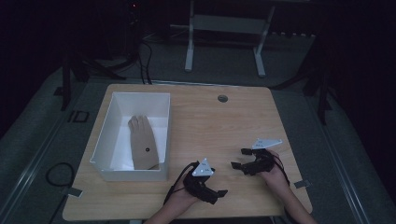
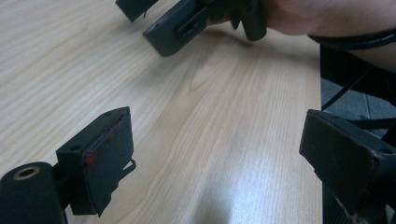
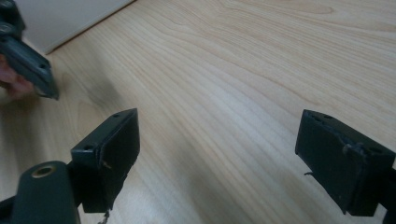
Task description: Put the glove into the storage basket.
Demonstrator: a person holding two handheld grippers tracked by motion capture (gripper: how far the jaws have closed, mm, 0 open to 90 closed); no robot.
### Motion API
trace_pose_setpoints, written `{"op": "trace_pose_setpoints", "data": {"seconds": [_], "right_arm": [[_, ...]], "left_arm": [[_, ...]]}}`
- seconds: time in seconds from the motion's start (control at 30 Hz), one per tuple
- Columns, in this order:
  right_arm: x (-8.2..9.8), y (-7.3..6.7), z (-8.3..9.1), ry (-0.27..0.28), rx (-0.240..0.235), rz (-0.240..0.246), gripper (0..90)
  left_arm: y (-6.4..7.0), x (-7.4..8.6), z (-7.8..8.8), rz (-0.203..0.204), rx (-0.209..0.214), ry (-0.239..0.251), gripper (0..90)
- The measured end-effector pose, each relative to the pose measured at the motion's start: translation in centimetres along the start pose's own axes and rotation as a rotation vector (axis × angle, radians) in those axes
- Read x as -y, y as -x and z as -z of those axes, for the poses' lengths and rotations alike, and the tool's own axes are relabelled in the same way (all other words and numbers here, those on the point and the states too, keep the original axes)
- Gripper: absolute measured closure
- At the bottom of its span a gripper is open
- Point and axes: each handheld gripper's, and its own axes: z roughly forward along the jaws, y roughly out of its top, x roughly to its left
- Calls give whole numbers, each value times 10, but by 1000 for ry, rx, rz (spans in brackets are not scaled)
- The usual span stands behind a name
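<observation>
Lying lengthwise in white box (image 1: 106,135), tan glove (image 1: 144,148), fingers pointing away, left gripper (image 1: 223,192) and right gripper (image 1: 239,158) spread apart.

High view: both forearms are cut by the bottom edge. The room beyond the tabletop (image 1: 219,126) is too dark to read. The small dark mark on the glove (image 1: 144,149) in the white box (image 1: 103,135) is too small to identify. Left gripper view: the right tool (image 2: 154,21) is clipped by the top edge, the hand (image 2: 317,18) holding it partly cropped. Right gripper view: the left tool (image 3: 28,63) is blurred, cut by the left edge.
</observation>
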Motion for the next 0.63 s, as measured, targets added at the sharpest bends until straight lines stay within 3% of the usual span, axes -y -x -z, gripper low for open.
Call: {"op": "trace_pose_setpoints", "data": {"seconds": [0.23,0.4,0.63], "right_arm": [[12,2,0,11,11,-15,139],[13,5,2,37,21,-29,139],[15,5,0,32,34,-26,139]], "left_arm": [[0,8,-3,0,-12,8,105],[2,9,-4,-20,-21,4,105],[4,10,-6,-38,-22,-7,105]]}}
